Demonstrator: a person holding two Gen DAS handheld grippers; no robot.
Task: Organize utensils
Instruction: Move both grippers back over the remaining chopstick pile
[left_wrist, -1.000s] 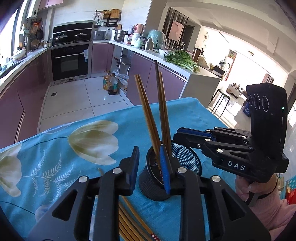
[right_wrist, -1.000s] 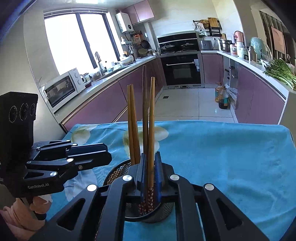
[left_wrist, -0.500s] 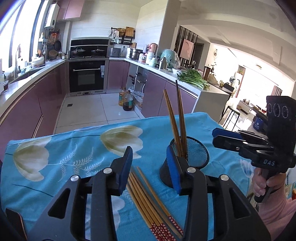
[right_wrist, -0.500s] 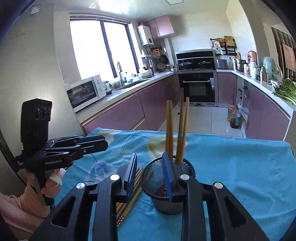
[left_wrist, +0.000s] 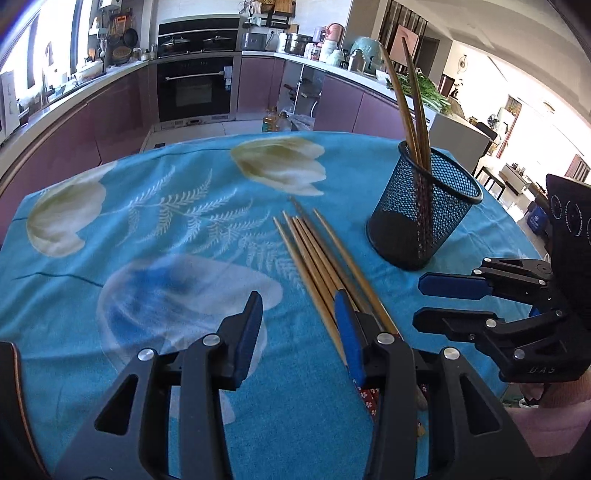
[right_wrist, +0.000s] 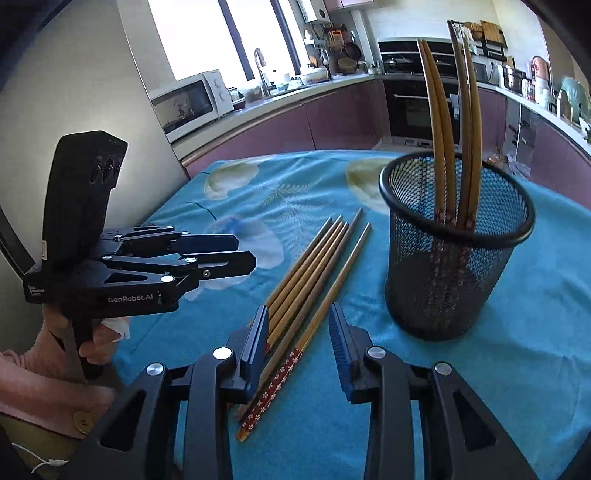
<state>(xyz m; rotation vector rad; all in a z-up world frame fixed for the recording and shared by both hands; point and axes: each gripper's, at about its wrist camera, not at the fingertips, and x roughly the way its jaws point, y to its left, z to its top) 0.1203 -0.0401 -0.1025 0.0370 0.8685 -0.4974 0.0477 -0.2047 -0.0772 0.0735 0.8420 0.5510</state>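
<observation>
Both tools have just been opening: the left tool (left_wrist: 297, 325) grips nothing, while the right tool (right_wrist: 300, 341) straddles loose chopsticks (right_wrist: 314, 273) without pressing them. The mesh cup (right_wrist: 456, 254), far right on the table (left_wrist: 177, 236), holds four chopsticks.

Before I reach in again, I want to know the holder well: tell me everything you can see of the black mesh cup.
The black mesh cup is a round holder of what looks like wire mesh, with a solid rim and dark base. It stands upright on the blue flowered tablecloth, right of the loose chopsticks and apart from them. Four wooden chopsticks stand inside, leaning on its rim. No gripper touches it.
</observation>
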